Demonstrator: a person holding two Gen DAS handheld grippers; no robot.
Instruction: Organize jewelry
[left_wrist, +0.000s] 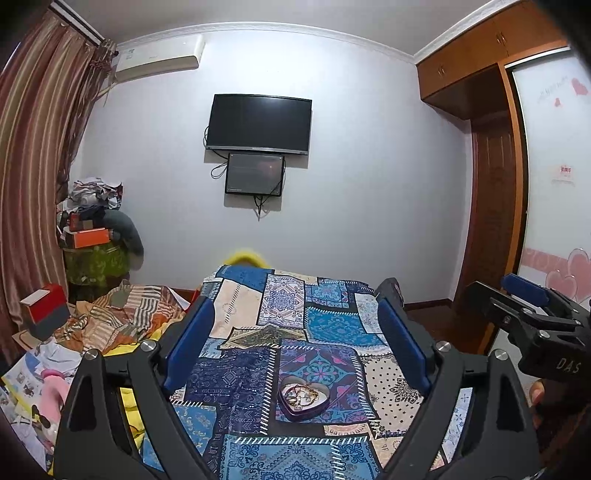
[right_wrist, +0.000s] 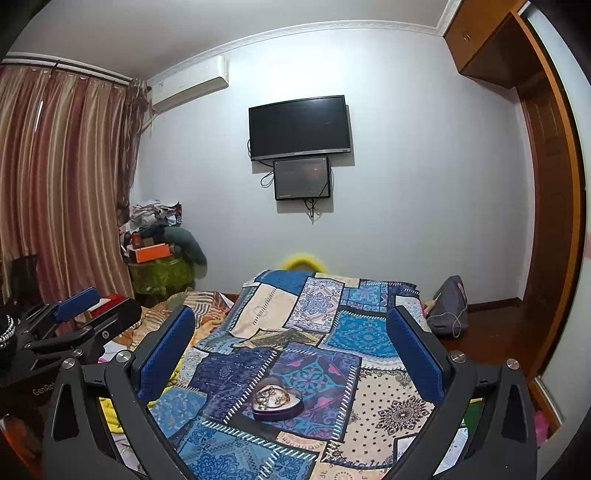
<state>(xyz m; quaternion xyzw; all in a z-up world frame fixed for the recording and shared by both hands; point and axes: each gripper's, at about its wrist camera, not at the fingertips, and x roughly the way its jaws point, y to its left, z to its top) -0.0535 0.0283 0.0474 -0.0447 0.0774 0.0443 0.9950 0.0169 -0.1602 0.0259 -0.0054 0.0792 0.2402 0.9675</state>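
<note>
A purple heart-shaped tin (left_wrist: 303, 397) lies open on the blue patchwork cloth (left_wrist: 258, 332), with a tangle of gold chains and small jewelry (left_wrist: 301, 394) inside. My left gripper (left_wrist: 295, 317) is open and empty, held above and behind the tin. In the right wrist view the same tin (right_wrist: 277, 402) sits low between the fingers, jewelry (right_wrist: 271, 396) in it. My right gripper (right_wrist: 291, 328) is open and empty, also held above the tin. Each gripper shows at the edge of the other's view, the right one (left_wrist: 532, 306) and the left one (right_wrist: 77, 306).
The patchwork cloth (right_wrist: 332, 332) covers a bed or table. Crumpled striped fabric (left_wrist: 125, 314), a red and white box (left_wrist: 44, 308) and papers lie to the left. A grey bag (right_wrist: 448, 306) sits on the right. A wardrobe (left_wrist: 491, 221) stands at the right wall.
</note>
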